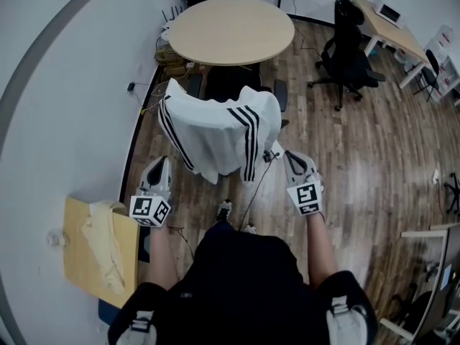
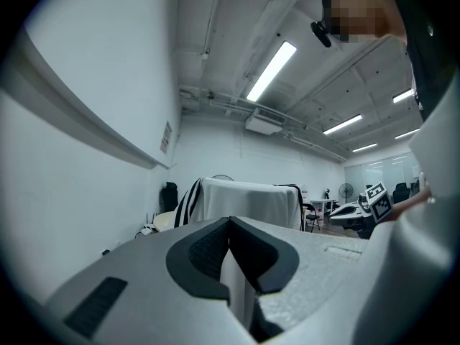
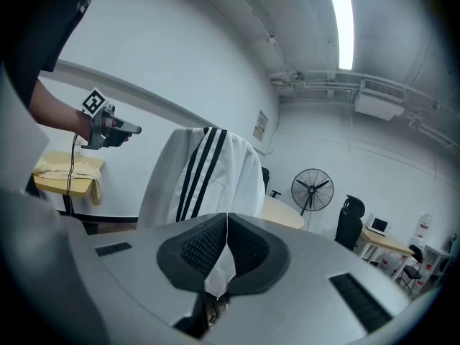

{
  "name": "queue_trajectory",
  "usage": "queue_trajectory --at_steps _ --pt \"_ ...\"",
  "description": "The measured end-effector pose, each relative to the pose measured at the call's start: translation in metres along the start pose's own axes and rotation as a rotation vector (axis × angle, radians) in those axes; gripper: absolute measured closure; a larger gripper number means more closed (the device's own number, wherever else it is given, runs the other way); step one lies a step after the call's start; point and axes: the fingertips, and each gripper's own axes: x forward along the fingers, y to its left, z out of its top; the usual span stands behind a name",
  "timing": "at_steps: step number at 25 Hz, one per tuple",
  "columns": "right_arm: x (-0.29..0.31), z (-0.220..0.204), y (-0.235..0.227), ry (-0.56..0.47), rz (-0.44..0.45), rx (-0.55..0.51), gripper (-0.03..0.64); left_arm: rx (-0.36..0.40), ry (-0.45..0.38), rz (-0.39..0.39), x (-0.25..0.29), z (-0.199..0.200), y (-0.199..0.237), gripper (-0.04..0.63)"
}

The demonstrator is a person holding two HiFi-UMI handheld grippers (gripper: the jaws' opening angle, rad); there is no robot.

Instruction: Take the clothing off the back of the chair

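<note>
A white jacket with black stripes (image 1: 215, 131) hangs over the back of a chair (image 1: 228, 81), covering most of the backrest. My left gripper (image 1: 162, 161) is shut and empty, just short of the jacket's lower left side. My right gripper (image 1: 290, 154) is also shut and empty, close to the jacket's right hem. The left gripper view looks level along the closed left gripper (image 2: 229, 221) at the draped jacket (image 2: 248, 203) ahead. In the right gripper view the shut right gripper (image 3: 227, 218) points at the striped sleeve (image 3: 205, 182).
A round wooden table (image 1: 230, 31) stands just behind the chair. A black office chair (image 1: 345, 45) and a desk (image 1: 388, 20) are at the back right. A yellow box with a pale cloth (image 1: 100, 250) sits by the white wall on my left. Cables run across the floor (image 1: 255, 192).
</note>
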Motion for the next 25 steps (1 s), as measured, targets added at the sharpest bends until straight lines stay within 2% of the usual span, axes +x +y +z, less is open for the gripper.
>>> queue_trajectory --at_steps 11,21,25 --pt "0.041 0.029 -0.015 -0.011 -0.031 -0.028 0.619 0.012 -0.008 -0.004 0.034 0.010 0.047 0.595" --pt "0.078 0.051 -0.022 -0.029 -0.034 -0.005 0.522 0.048 0.016 -0.030 0.077 0.011 0.080 0.594" --pt "0.085 0.062 -0.031 -0.045 -0.069 0.018 0.508 0.051 0.020 -0.040 0.094 0.013 0.091 0.581"
